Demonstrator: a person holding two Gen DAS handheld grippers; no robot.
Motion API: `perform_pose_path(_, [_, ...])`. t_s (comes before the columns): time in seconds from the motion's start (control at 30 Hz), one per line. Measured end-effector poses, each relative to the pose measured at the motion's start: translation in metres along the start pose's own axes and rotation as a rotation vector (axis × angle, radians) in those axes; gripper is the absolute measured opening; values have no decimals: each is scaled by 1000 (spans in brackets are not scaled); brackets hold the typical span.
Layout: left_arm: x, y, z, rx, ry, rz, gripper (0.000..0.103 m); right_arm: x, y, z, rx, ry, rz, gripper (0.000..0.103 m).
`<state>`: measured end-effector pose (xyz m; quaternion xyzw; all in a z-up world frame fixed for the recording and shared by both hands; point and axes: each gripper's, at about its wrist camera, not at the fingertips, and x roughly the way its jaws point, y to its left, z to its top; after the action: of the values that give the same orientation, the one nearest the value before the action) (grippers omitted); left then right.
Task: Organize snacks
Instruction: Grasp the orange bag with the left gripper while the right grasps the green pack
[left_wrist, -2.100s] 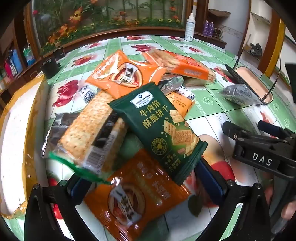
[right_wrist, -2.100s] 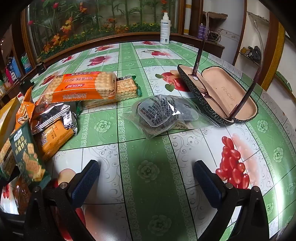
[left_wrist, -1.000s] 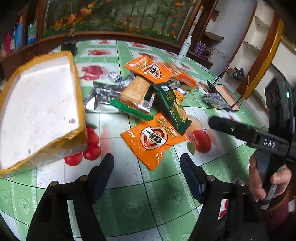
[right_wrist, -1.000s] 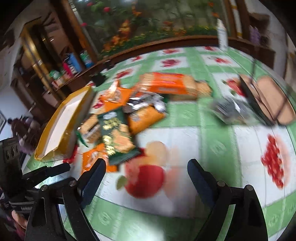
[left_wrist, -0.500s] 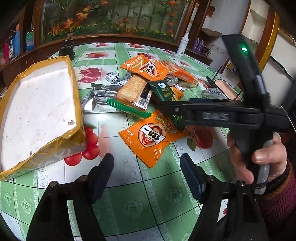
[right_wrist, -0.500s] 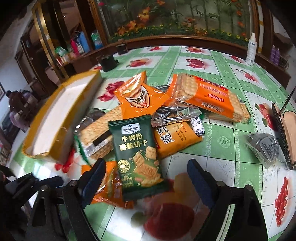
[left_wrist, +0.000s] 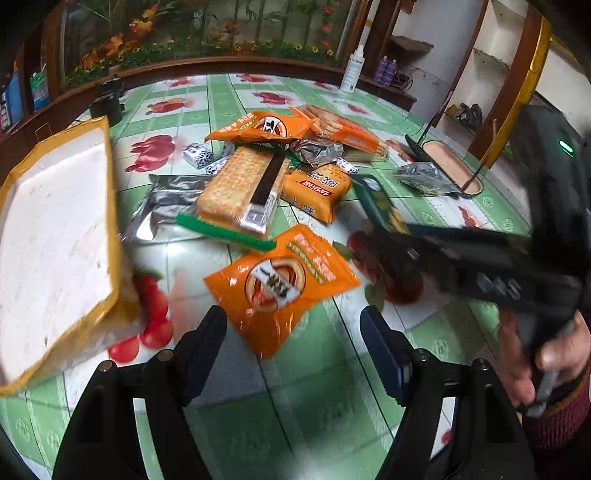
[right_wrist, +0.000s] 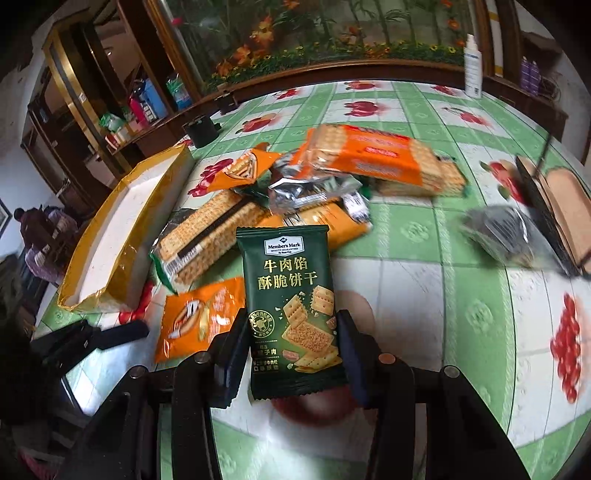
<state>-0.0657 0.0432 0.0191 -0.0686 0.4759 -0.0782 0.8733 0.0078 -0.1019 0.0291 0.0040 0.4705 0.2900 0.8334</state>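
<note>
A dark green biscuit packet (right_wrist: 291, 295) lies lengthwise between the fingers of my right gripper (right_wrist: 291, 332). Its jaws are closing and the pads touch the packet's two long edges. From the left wrist view the same packet (left_wrist: 380, 206) tilts up off the table in the right gripper (left_wrist: 384, 240). My left gripper (left_wrist: 291, 332) is open and empty, just short of an orange snack packet (left_wrist: 280, 284) lying flat on the table. Behind sits a pile of snacks: a clear cracker pack (left_wrist: 240, 184), a long orange cracker pack (right_wrist: 373, 155), silver and orange pouches.
A shallow white tray with yellow-wrapped edges (left_wrist: 55, 229) lies at the left of the pile. At the right are an open glasses case (left_wrist: 443, 162) and a clear bag (left_wrist: 421, 177). A white bottle (left_wrist: 349, 74) stands at the far table edge.
The right gripper moved in over the green packet and narrowed its jaws onto it; the packet's near end has come up. The left gripper shifted slightly closer to the orange packet.
</note>
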Motion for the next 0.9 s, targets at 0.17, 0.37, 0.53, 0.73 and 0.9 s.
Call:
perform_pose_path(0.17, [17, 0, 17, 3, 25, 15, 74, -8, -6, -9, 20, -5, 9, 50])
perform_pose_path(0.37, [30, 0, 32, 31, 17, 26, 74, -13, -8, -12, 33, -11, 23, 50])
perform_pose_path(0.53, [25, -9, 20, 58, 10, 17, 75, -14, -11, -13, 49, -6, 37, 50])
perform_pose_path(0.73, [16, -29, 13, 169, 1, 46, 80, -13, -14, -13, 64, -5, 44, 50])
perform_pose_path(0.9, [20, -12, 34, 133, -21, 48, 84, -17, -19, -14, 89, -14, 46, 50])
